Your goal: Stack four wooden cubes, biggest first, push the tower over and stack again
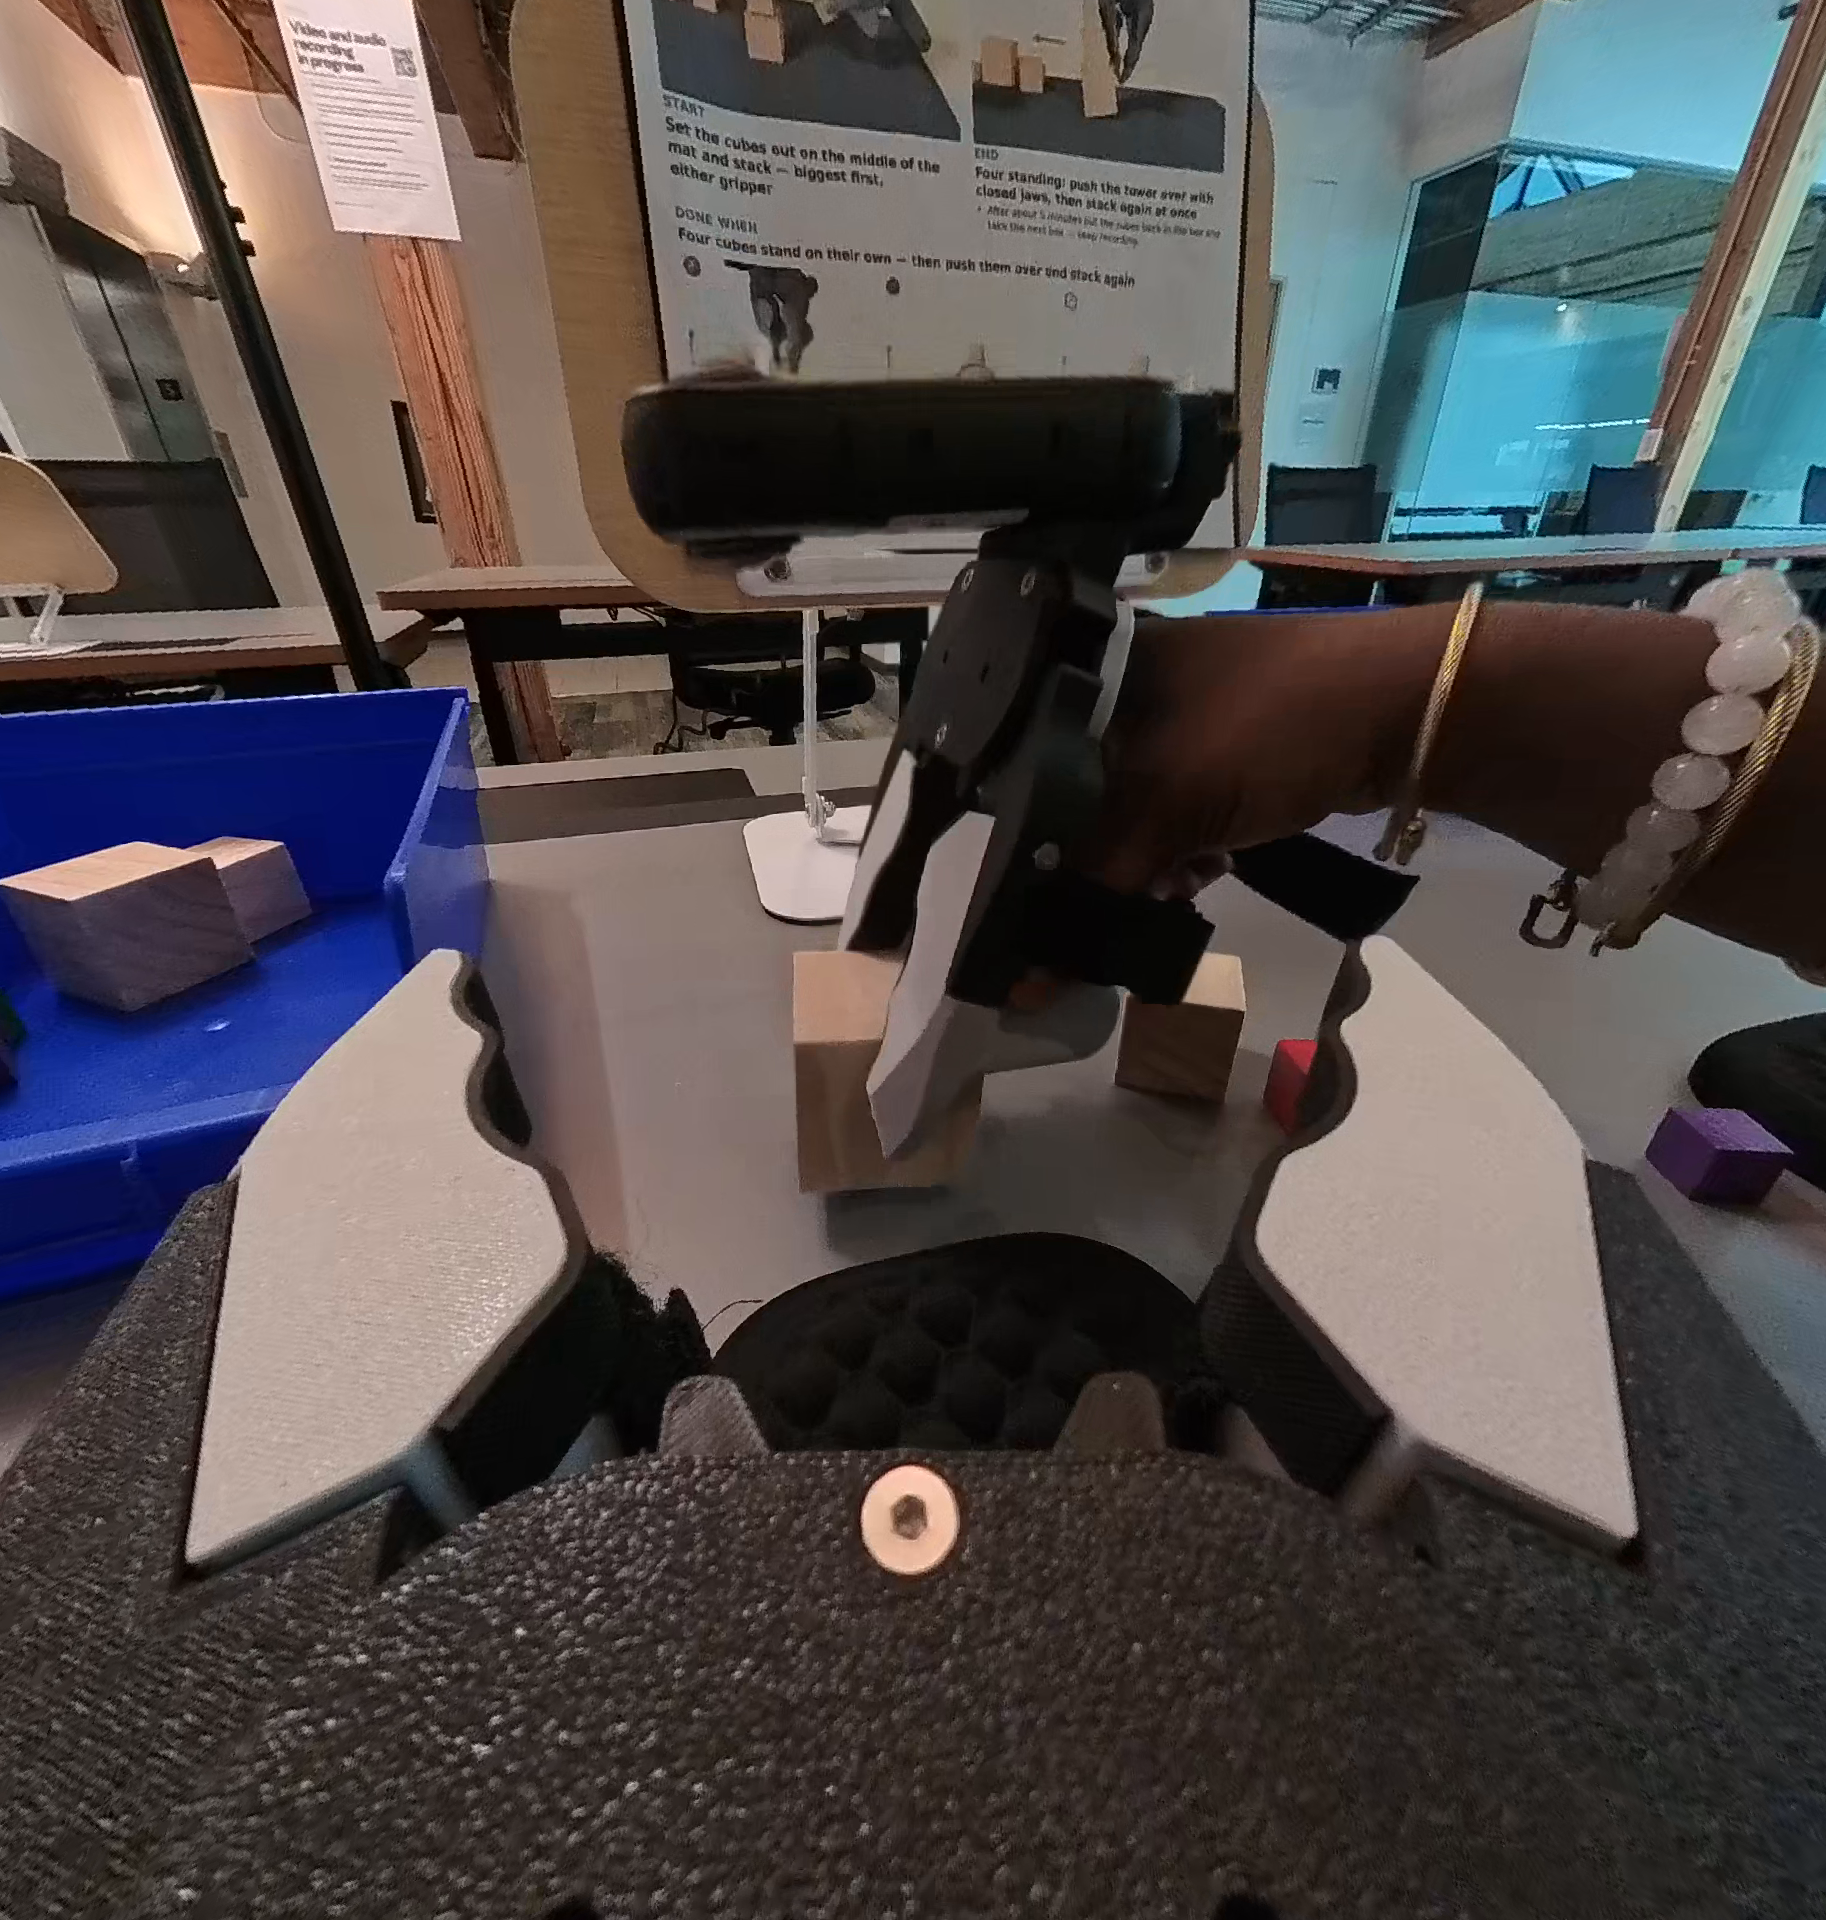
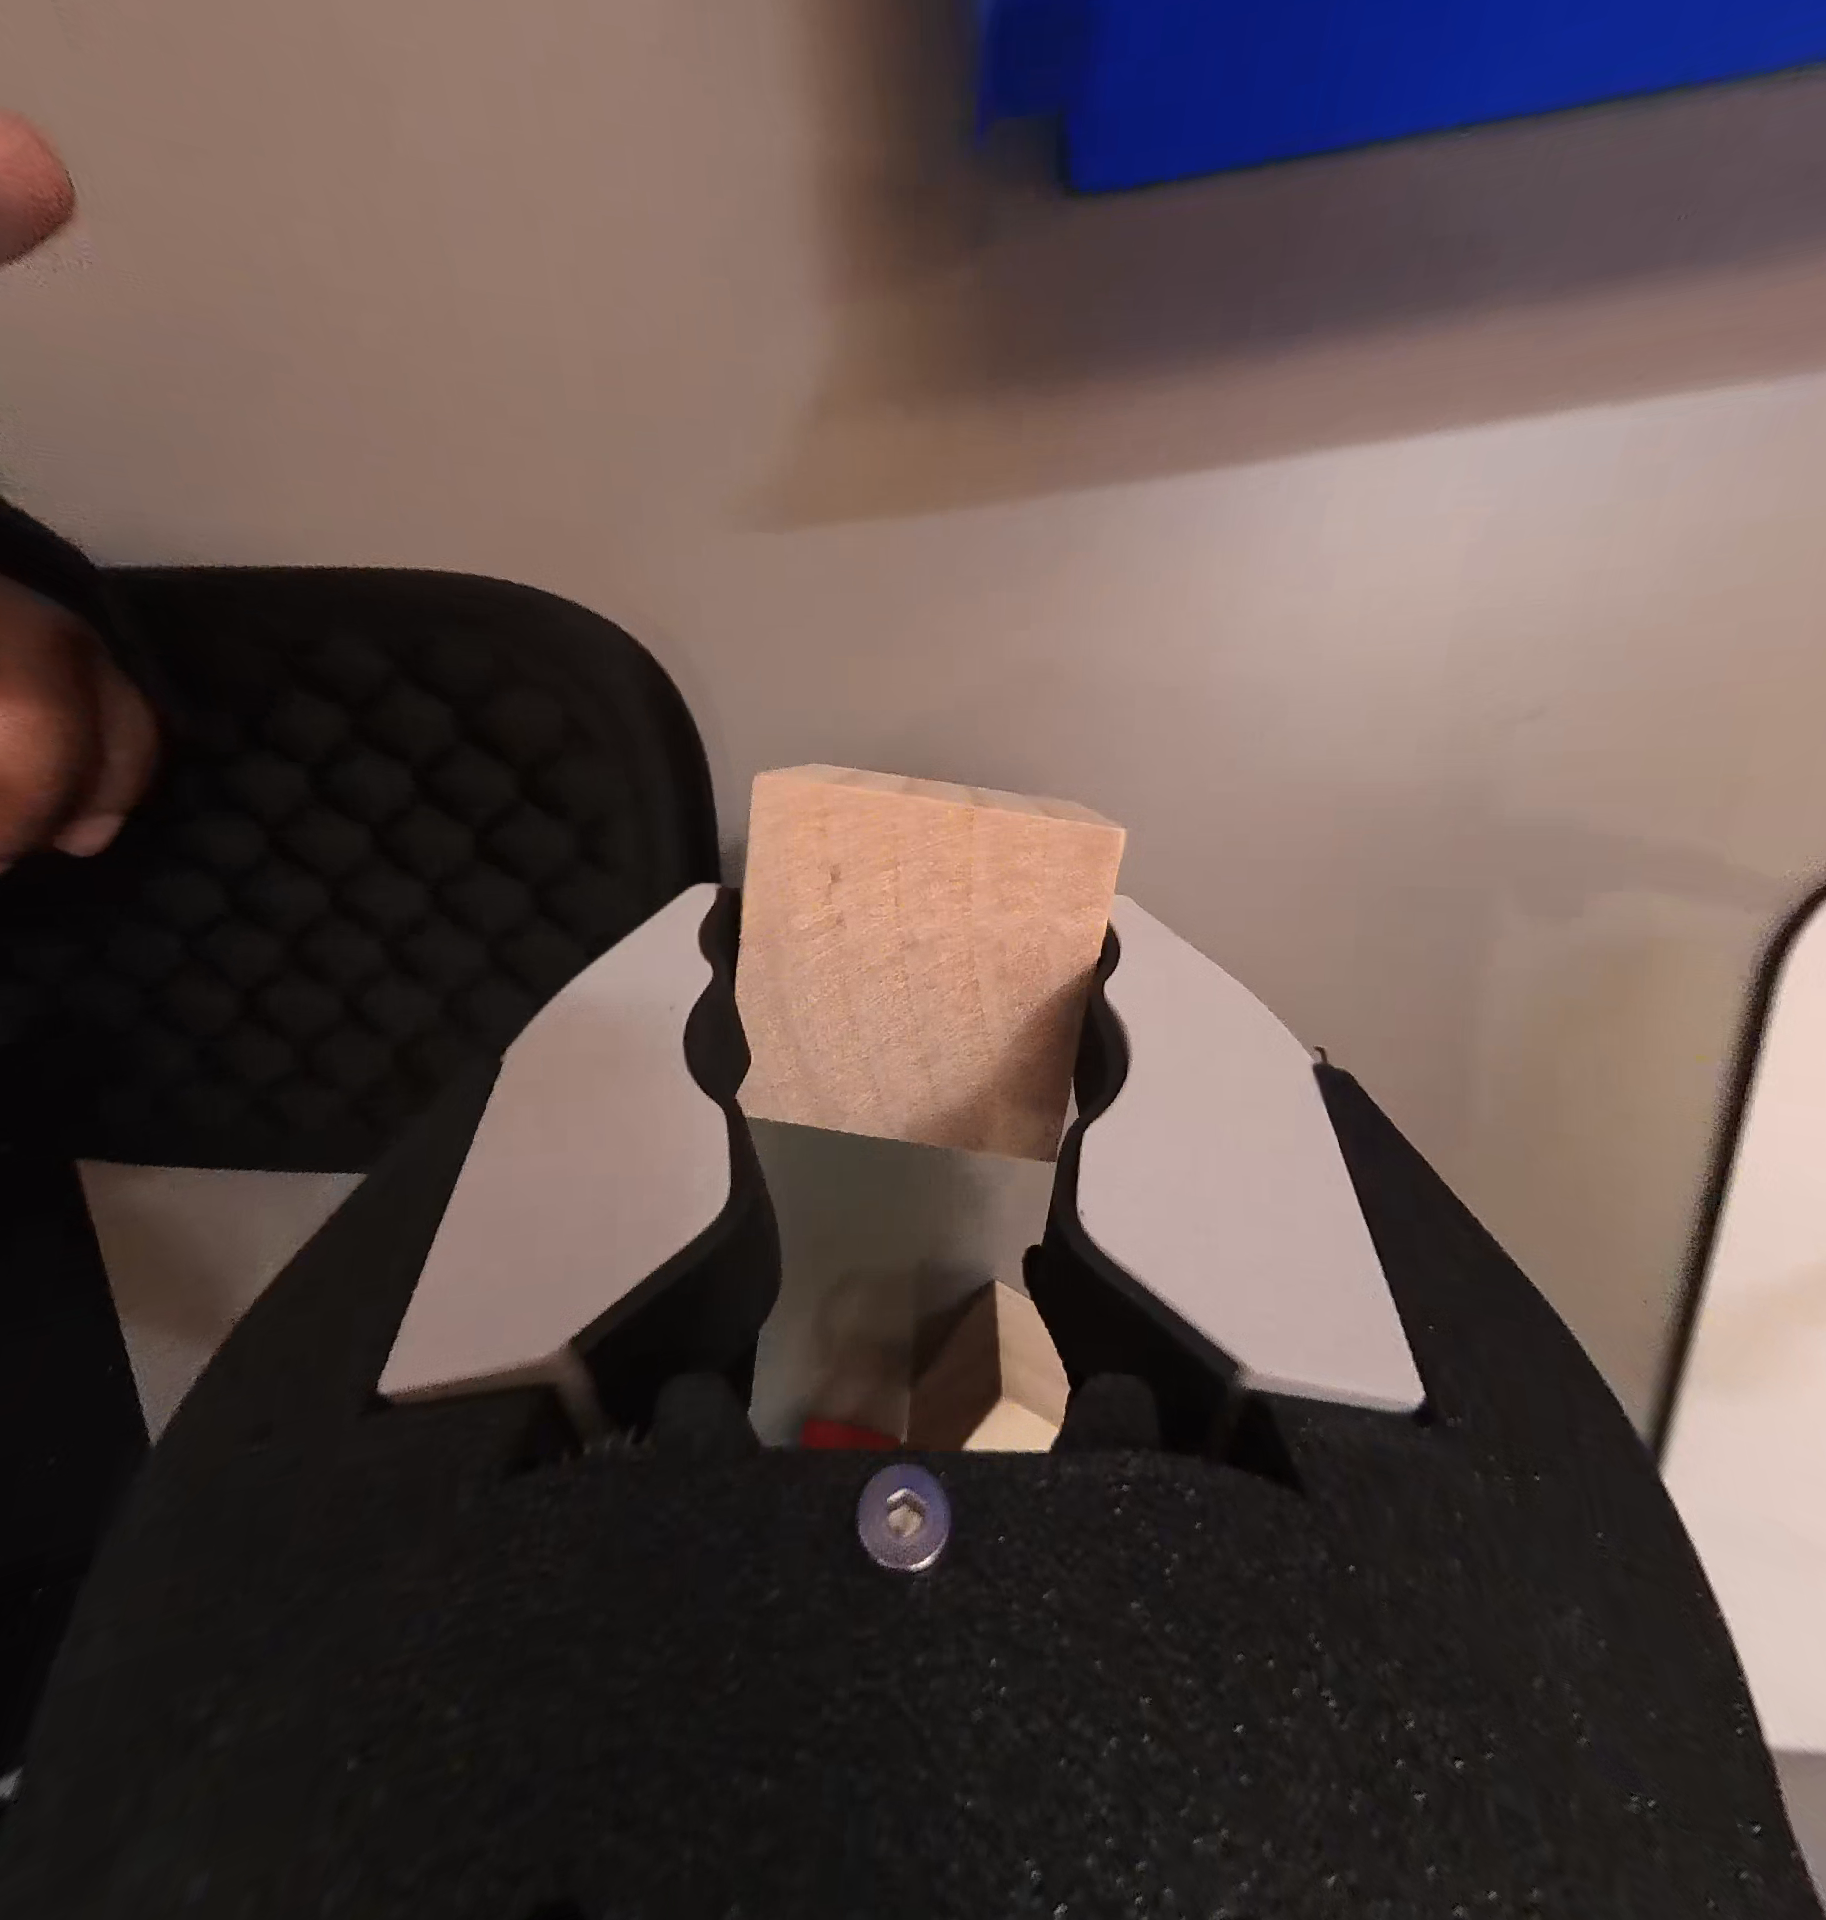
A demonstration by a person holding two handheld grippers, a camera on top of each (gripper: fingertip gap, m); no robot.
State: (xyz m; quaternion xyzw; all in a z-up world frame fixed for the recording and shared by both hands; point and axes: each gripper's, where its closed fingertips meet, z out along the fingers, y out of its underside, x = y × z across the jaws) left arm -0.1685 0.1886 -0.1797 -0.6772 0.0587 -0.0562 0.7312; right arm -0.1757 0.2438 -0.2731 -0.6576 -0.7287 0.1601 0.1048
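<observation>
So right gripper (image 2: pixel 919 997) clamped on wood cube (image 2: pixel 914 966), frame centre. Left gripper (image 1: pixel 914 1049) wide open, nothing gripped, blue bin (image 1: pixel 265 1091) at left, purple cube (image 1: pixel 1717 1151) right.

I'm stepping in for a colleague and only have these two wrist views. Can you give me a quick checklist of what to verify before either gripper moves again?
1. Right gripper grasp: ok. Both pads press on the wooden cube, one on each side.
2. Cube seated square in the fingers: not ok. It sits slightly skewed.
3. Cube clear of the table: cannot tell. Its underside is blurred in the left wrist view.
4. Left gripper: ok. Wide open, nothing between its fingers.
5. Nearby pieces: not ok. A second wooden cube and a red block stand close behind the right gripper.
6. Blue bin: ok. Off to the left, apart from both grippers.
</observation>
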